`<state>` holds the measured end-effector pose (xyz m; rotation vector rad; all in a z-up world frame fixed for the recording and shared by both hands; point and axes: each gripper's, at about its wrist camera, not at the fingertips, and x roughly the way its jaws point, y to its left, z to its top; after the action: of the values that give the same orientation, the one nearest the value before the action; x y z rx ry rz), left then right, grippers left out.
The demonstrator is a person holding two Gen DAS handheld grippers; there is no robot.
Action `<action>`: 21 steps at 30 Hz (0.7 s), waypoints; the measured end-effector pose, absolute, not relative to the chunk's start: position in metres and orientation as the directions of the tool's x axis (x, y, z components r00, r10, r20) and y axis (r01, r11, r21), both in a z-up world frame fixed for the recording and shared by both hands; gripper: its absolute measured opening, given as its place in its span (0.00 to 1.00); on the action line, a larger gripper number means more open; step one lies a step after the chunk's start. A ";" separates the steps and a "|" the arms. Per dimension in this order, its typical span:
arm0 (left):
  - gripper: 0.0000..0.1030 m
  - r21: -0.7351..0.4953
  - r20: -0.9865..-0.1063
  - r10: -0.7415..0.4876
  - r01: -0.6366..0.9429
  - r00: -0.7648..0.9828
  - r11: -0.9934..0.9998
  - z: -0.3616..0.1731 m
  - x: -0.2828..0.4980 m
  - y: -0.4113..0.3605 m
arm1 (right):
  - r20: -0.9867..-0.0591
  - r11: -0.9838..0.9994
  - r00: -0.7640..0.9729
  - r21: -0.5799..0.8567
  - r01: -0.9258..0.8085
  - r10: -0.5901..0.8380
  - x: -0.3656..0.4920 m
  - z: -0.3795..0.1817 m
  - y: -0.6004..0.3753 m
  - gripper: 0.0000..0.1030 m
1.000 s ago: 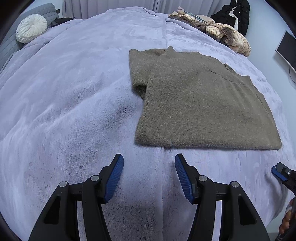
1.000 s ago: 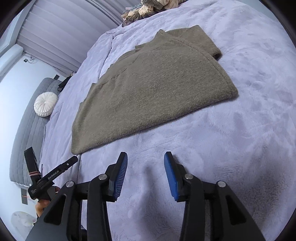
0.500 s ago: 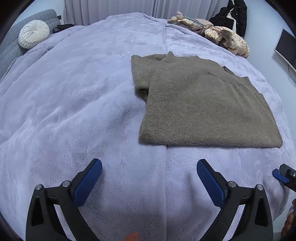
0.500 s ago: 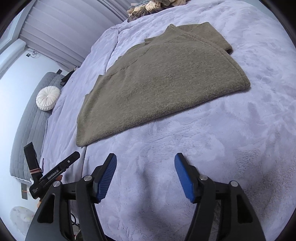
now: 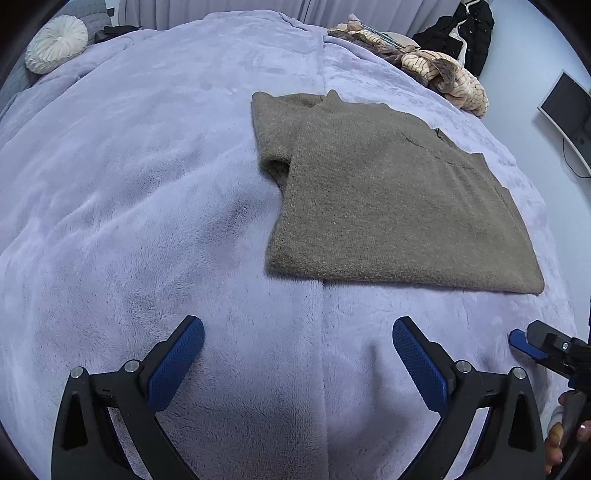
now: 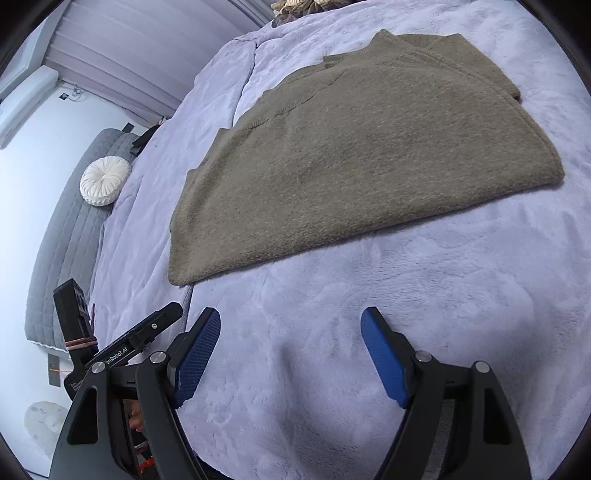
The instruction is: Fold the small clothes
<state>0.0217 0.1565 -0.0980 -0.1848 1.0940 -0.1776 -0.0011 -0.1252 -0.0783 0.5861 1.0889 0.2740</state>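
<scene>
An olive-brown knitted sweater [image 5: 388, 199] lies folded flat on the lavender fleece blanket [image 5: 147, 184], one sleeve tucked across at its far left corner. My left gripper [image 5: 297, 328] hovers over bare blanket just short of the sweater's near hem, open wide with nothing between its pads. In the right wrist view the same sweater [image 6: 351, 147] lies ahead. My right gripper [image 6: 291, 317] is open over the blanket [image 6: 443, 295] a little before the hem, also empty. A blue fingertip [image 5: 524, 343] of the right gripper shows at the left view's right edge.
A white round cushion [image 5: 55, 44] sits at the bed's far left by a grey padded headboard [image 6: 62, 240]. A heap of striped clothes [image 5: 439, 70] and a black jacket [image 5: 465, 33] lie at the far edge. A monitor [image 5: 569, 118] hangs on the right wall.
Both grippers' jaws have spread from about half open to wide. The right gripper has slid across the bed, so the sweater now looms larger in its view. The left gripper held still.
</scene>
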 end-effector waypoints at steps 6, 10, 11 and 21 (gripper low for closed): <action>0.99 -0.255 -0.862 -0.229 0.004 0.452 0.967 -0.094 0.032 0.171 | -0.717 0.776 0.415 0.629 0.038 0.561 0.019 -0.082 -0.101 0.79; 0.99 -0.255 -0.864 -0.223 -0.009 0.452 0.967 -0.094 0.036 0.175 | -0.699 0.750 0.386 0.661 0.028 0.602 0.034 -0.087 -0.082 0.79; 0.99 -0.256 -0.864 -0.224 -0.011 0.451 0.967 -0.094 0.037 0.176 | -0.694 0.742 0.379 0.669 0.026 0.612 0.037 -0.089 -0.077 0.79; 0.99 -0.278 -0.862 -0.239 -0.023 0.447 0.960 -0.099 0.048 0.185 | -0.635 0.649 0.344 0.755 0.088 0.692 0.070 -0.111 -0.055 0.79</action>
<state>0.0476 0.1854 -0.0986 -0.2654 1.1030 -0.1355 0.0696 -0.0551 -0.1114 0.8017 1.1755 0.4525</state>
